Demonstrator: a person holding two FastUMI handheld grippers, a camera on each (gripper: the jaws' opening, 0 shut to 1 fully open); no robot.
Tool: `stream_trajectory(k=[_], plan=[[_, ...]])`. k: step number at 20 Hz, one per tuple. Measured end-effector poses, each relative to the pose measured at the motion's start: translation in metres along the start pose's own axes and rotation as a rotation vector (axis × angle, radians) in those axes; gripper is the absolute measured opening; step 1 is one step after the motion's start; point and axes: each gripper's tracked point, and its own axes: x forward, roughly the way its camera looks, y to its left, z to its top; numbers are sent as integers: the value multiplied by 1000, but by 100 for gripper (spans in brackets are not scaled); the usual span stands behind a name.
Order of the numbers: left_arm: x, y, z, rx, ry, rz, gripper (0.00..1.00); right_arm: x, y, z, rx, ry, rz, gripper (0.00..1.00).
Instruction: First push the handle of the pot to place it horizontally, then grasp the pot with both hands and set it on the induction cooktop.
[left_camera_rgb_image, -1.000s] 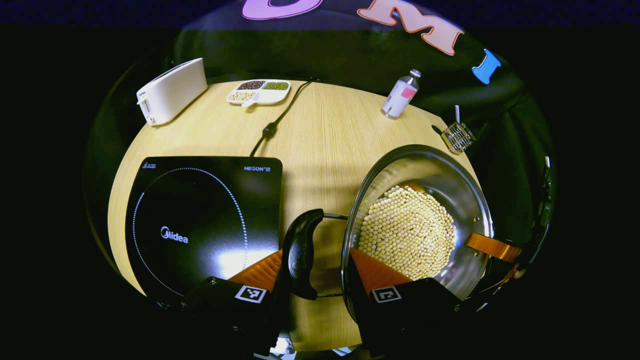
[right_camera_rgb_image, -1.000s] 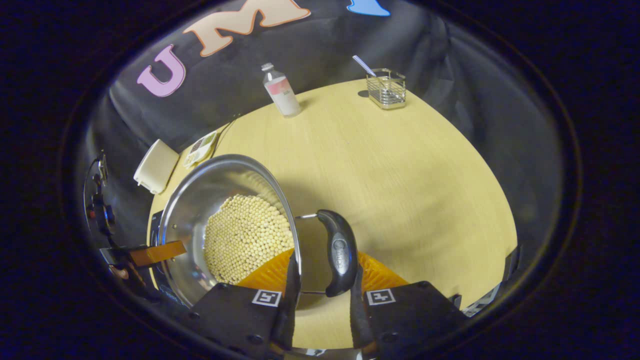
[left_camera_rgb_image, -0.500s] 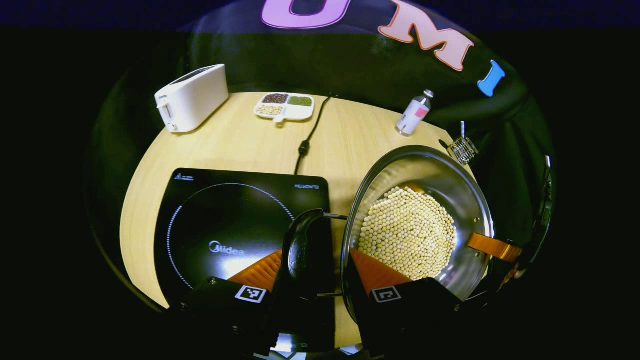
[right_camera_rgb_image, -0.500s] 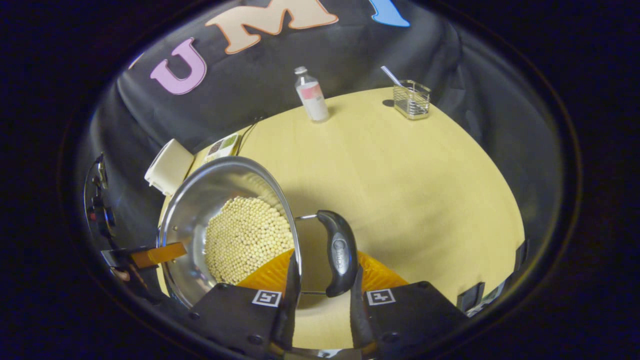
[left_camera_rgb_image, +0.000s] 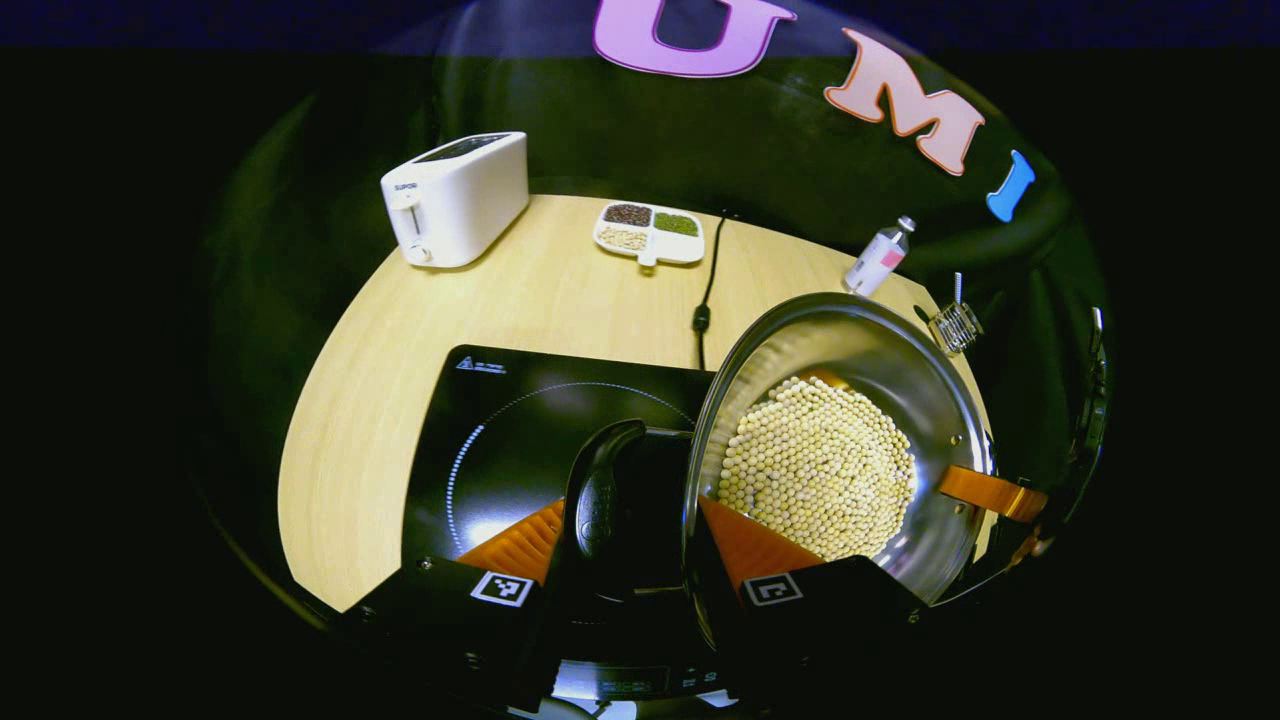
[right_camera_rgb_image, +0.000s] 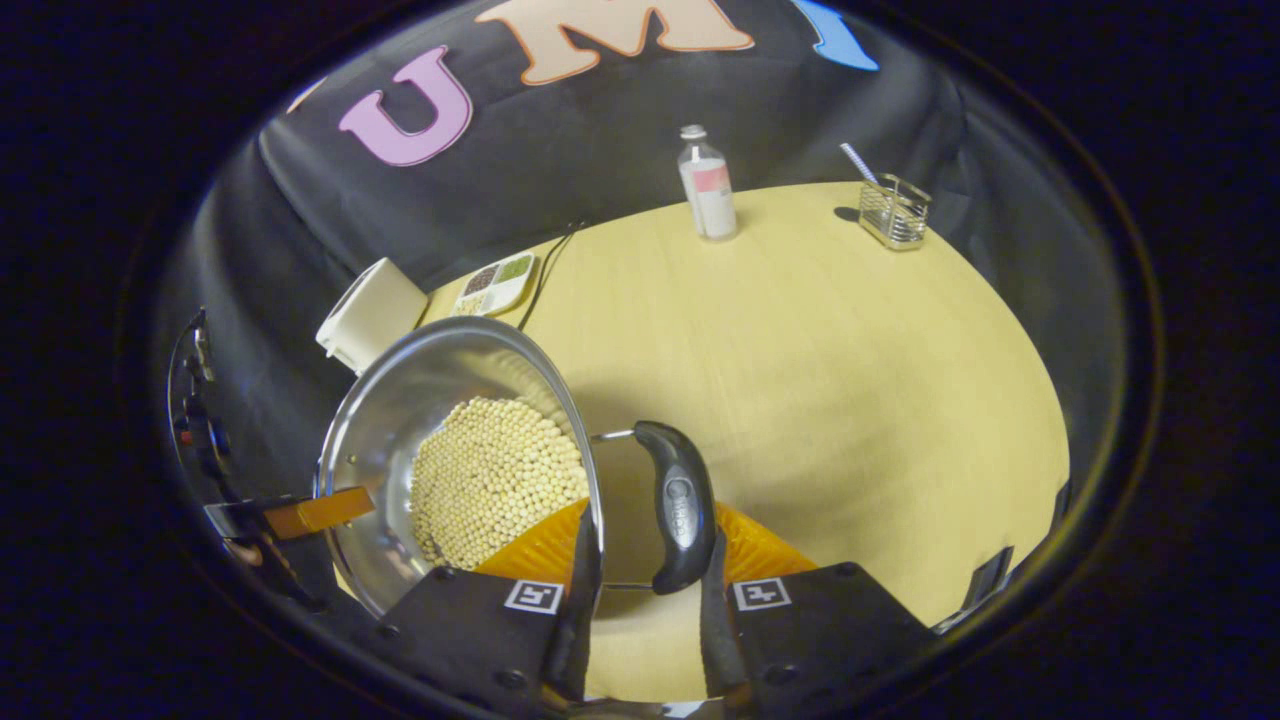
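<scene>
left gripper view: left gripper (left_camera_rgb_image: 622, 535) clamps the pot (left_camera_rgb_image: 905, 365) handle (left_camera_rgb_image: 597, 490); pot is partly over the cooktop (left_camera_rgb_image: 520, 420). right gripper view: right gripper (right_camera_rgb_image: 640, 565) clamps the other handle (right_camera_rgb_image: 678, 505). carry level, centre it on the ring, lower both sides together.

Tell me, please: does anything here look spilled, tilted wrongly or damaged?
Nothing stands out. The beans lie inside the pot, and none shows on the table. The left gripper and right gripper each grip a pot handle, above the induction cooktop. The bottle stands upright.
</scene>
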Motion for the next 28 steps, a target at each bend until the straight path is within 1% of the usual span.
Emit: stream_trajectory(k=[6, 16, 17, 18, 27, 28], plan=[[-6, 45, 5, -24, 3, 20, 62, 13, 5, -1, -26, 13, 19, 41], [-10, 99, 13, -14, 18, 35, 62, 18, 7, -2, -31, 33, 25, 41], [-10, 103, 11, -17, 24, 37, 62, 18, 7, -2, -34, 39, 23, 47], [-10, 108, 10, -20, 31, 39, 62, 19, 8, -1, -37, 43, 23, 41], [-7, 130, 14, 1, 56, 44, 62, 18, 11, -2, -37, 73, 7, 41], [-7, 132, 15, 4, 58, 43, 62, 18, 11, -3, -39, 76, 7, 47]])
